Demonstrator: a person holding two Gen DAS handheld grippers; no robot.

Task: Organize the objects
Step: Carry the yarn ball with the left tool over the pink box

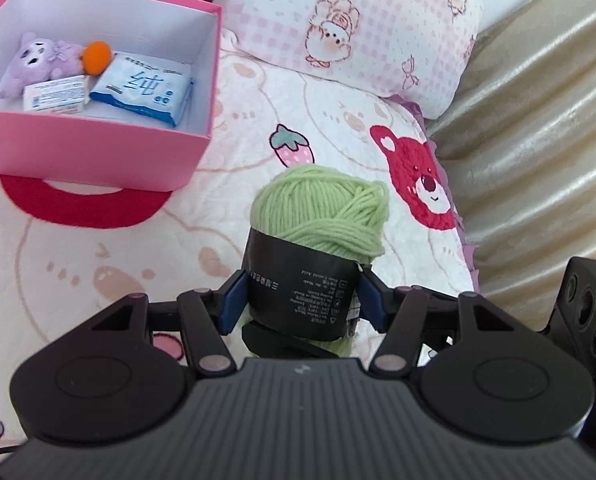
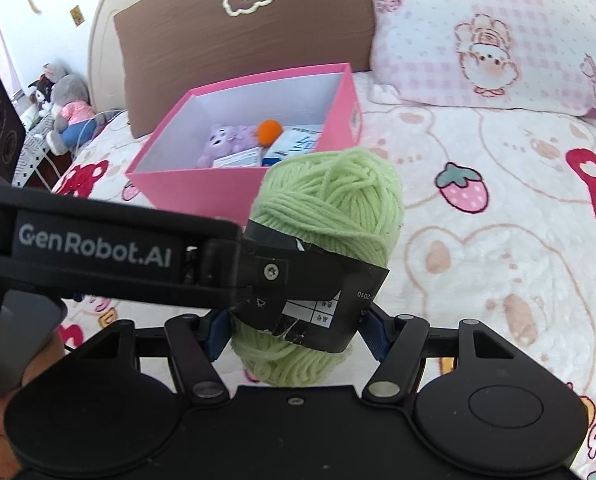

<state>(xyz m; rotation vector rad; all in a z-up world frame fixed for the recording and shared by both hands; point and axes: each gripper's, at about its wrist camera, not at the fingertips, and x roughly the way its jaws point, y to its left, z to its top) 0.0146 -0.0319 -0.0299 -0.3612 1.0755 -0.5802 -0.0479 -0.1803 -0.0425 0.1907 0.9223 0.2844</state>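
Green yarn skein (image 1: 318,216) with a black paper band (image 1: 302,296) sits clamped between both grippers above the bed quilt (image 1: 98,260); its long axis points forward and up, away from the cameras; the band carries small white print too fine to read. Left gripper (image 1: 301,300) presses its blue pads on the band's sides; right gripper (image 2: 294,334) grips the same skein lower down; "GenRobot.AI" is printed on the left gripper's arm. Nearby, a pink box (image 1: 98,152) holds a purple plush (image 1: 38,60), an orange ball (image 1: 97,57), a blue tissue pack (image 1: 146,88) bearing a Chinese character, and a small white carton (image 1: 54,98).
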